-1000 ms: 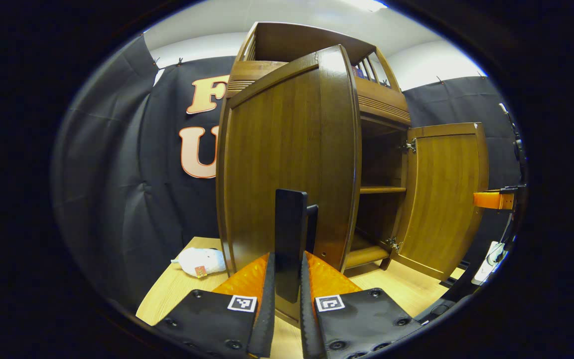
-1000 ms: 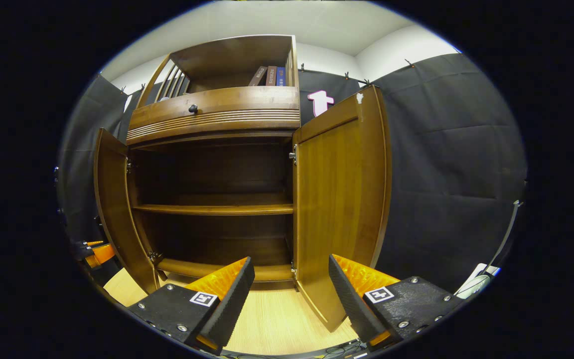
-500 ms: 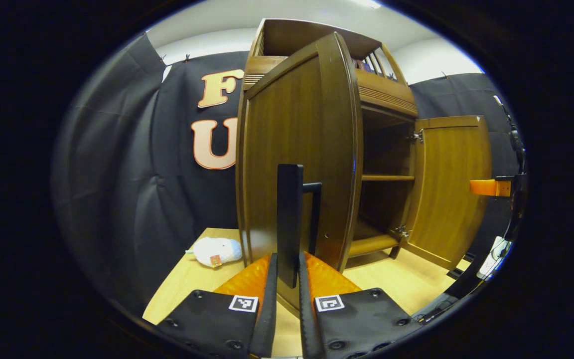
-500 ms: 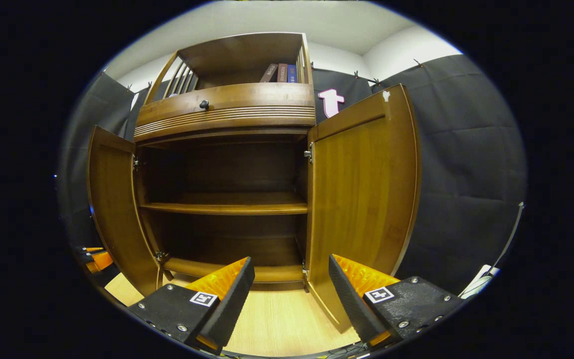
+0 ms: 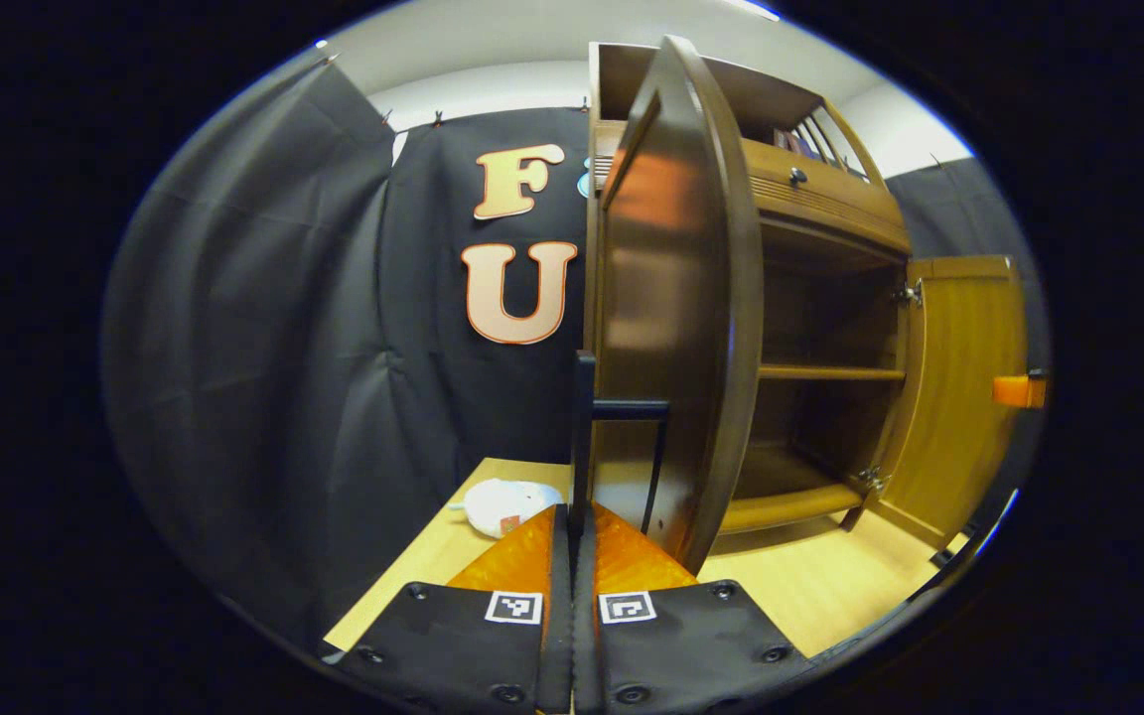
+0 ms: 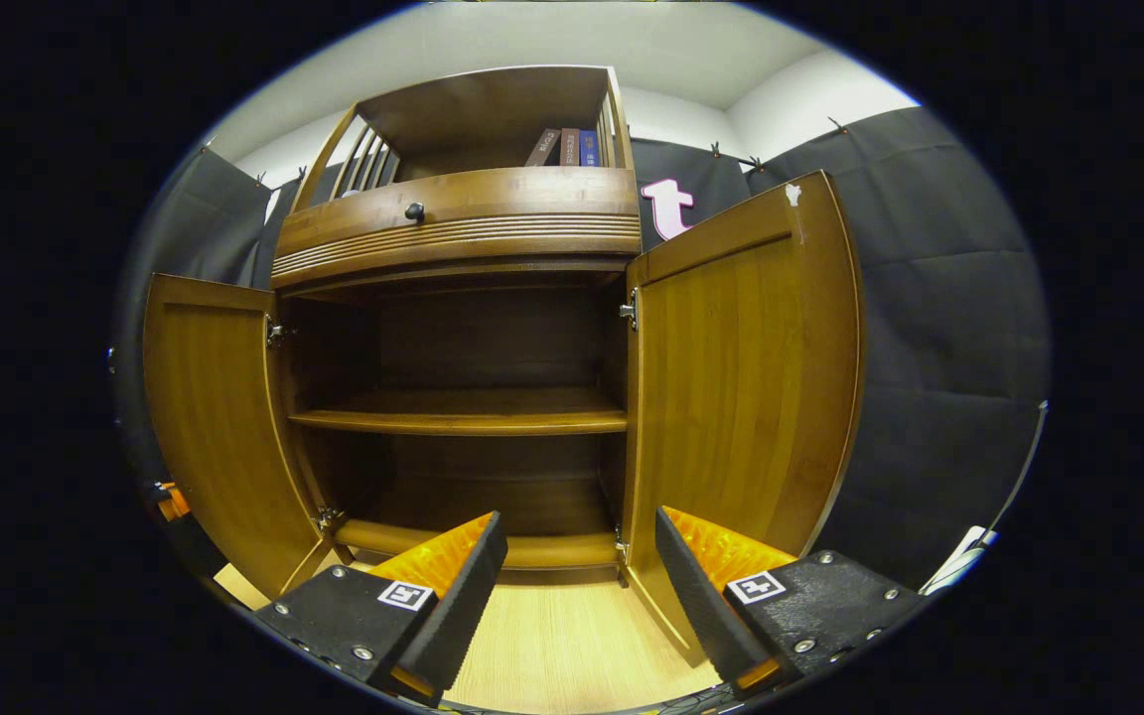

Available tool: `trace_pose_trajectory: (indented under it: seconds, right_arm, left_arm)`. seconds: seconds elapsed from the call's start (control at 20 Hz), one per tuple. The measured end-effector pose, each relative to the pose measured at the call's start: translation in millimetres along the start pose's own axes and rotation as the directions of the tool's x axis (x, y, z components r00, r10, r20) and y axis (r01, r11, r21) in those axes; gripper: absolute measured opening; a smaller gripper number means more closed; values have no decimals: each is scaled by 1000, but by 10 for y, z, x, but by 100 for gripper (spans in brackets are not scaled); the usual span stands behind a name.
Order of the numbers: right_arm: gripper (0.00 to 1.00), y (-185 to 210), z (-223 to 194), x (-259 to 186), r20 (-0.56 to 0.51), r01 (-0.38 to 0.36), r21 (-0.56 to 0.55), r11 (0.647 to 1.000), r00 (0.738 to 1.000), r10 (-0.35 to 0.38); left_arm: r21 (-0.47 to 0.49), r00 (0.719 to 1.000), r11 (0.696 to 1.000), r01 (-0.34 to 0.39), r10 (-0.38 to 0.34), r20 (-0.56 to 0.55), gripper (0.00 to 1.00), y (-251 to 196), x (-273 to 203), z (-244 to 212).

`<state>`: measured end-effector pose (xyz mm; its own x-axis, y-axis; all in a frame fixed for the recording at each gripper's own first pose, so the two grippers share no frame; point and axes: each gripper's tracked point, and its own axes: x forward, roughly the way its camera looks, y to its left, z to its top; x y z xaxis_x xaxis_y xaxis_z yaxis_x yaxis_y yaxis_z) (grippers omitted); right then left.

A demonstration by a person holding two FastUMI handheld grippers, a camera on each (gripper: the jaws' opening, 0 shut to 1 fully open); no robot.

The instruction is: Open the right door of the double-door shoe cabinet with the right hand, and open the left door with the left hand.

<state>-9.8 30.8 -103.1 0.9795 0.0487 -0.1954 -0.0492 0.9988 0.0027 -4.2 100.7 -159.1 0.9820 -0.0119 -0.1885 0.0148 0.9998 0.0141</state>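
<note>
The brown wooden shoe cabinet [image 6: 463, 223] stands with both doors swung out. In the left gripper view the left door [image 5: 676, 298] is seen almost edge-on, and my left gripper [image 5: 572, 516] is shut on its black bar handle [image 5: 584, 437]. The right door [image 5: 959, 387] stands open beyond it. In the right gripper view the left door [image 6: 210, 417] and right door [image 6: 746, 397] flank the bare inner shelf [image 6: 463, 419]. My right gripper [image 6: 580, 526] is open in front of the cabinet, holding nothing and apart from the right door.
A white plush toy [image 5: 507, 501] lies on the light wooden floor [image 6: 562, 645] left of the cabinet. Above the doors is a drawer with a black knob [image 6: 414, 211], and books [image 6: 567, 147] stand in the top compartment. Black cloth walls close in both sides.
The left door has swung further outward with my left gripper on its handle, now near edge-on. My right gripper stayed open and nearly still.
</note>
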Motion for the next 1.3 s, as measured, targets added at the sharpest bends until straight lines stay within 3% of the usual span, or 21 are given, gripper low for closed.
trace_pose_trajectory:
  seconds: [0.1,1.0,1.2,1.3]
  right_arm:
    - [98,43,6,3,-1,-6,-4,1000,1000,6]
    - [98,393,-28,179,-22,-73,-14,997,997,73]
    - [98,448,-34,199,-22,-89,-14,996,996,88]
    - [98,463,-37,217,-21,-95,-13,995,995,94]
  left_arm:
    - [47,1000,999,13,-13,-4,5,11,-3,29]
    - [27,993,993,116,-116,-10,7,299,70,50]
    - [29,994,994,105,-104,-12,8,390,36,35]
    - [26,997,996,83,-82,-13,27,481,0,37]
